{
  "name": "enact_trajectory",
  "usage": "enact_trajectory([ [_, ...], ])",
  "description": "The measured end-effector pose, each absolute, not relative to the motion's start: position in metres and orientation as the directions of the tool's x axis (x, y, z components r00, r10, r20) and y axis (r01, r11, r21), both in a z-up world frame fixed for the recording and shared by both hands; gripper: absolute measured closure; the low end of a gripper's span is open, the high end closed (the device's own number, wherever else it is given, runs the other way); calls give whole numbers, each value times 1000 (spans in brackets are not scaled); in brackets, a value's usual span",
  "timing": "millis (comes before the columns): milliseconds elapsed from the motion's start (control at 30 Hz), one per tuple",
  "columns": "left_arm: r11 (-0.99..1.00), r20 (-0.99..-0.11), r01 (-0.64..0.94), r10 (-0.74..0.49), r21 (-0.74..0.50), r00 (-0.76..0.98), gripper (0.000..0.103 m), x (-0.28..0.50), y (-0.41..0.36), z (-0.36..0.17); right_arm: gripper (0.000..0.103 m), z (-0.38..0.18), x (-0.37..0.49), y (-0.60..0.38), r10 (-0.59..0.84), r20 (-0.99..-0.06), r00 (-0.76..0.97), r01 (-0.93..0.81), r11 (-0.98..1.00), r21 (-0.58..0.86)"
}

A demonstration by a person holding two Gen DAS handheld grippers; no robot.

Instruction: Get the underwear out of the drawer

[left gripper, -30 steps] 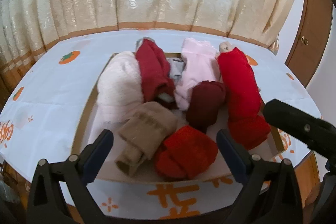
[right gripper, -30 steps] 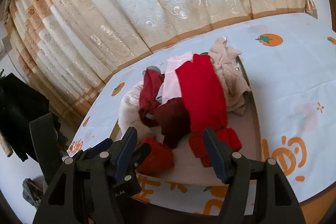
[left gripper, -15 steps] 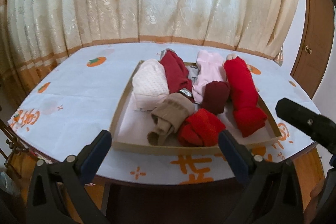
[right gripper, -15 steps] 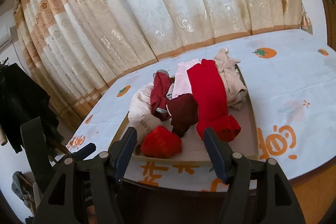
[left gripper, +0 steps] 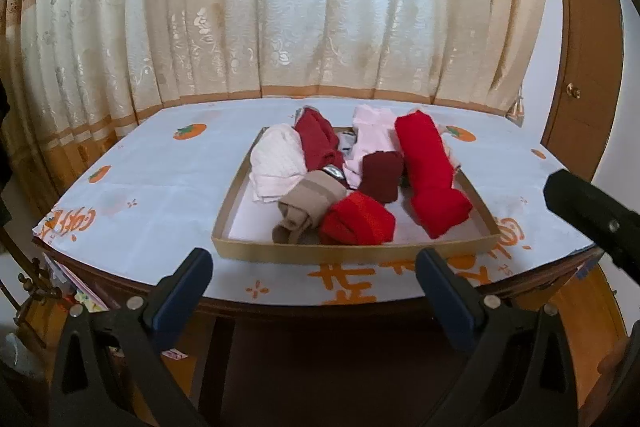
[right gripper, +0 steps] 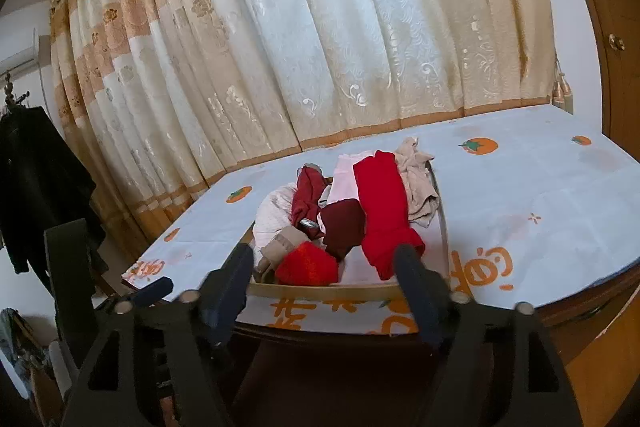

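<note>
A shallow cardboard drawer tray point(left gripper: 352, 250) point(right gripper: 320, 290) sits on the table and holds several rolled garments. Among them are a long bright red roll point(left gripper: 430, 171) point(right gripper: 382, 207), a short red roll point(left gripper: 358, 221) point(right gripper: 306, 265), a tan roll point(left gripper: 310, 205), a white one point(left gripper: 276, 163), a dark red one point(left gripper: 380, 175) and a pink one point(left gripper: 372, 139). My left gripper point(left gripper: 312, 265) is open and empty, back from the table's front edge. My right gripper point(right gripper: 326, 261) is also back from the table, its jaws opening with nothing between them.
The table carries a white cloth point(left gripper: 160, 187) with orange fruit prints. Cream curtains point(left gripper: 320, 7) hang behind it. A wooden door point(left gripper: 580, 67) stands at the right. Dark clothes point(right gripper: 36, 187) hang at the left in the right wrist view.
Both grippers have pulled back from the tray, so the table's front edge and the space beneath it now show. The right gripper's jaws stand wider apart.
</note>
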State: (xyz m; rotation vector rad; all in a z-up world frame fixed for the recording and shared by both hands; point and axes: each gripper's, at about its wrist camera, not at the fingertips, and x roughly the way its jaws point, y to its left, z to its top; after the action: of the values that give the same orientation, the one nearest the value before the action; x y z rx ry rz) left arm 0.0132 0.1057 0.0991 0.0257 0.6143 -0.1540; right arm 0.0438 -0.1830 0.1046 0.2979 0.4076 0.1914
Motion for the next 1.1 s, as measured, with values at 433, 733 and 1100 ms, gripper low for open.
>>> enact_trajectory([
  [433,984,-600,175,-155,-25,785,0,5,96,87,25,87,37,-191,243,-399,884,-98,931,352],
  [733,985,-587,166,-158,-40,794,0,11,95,85,25,84,41,-198,202,-393,897,-73,945,320],
  [1100,988,-539,152,-132,-8,832,0,-17,100,96,24,90,23,-195,178,-343,922,-73,952,298],
])
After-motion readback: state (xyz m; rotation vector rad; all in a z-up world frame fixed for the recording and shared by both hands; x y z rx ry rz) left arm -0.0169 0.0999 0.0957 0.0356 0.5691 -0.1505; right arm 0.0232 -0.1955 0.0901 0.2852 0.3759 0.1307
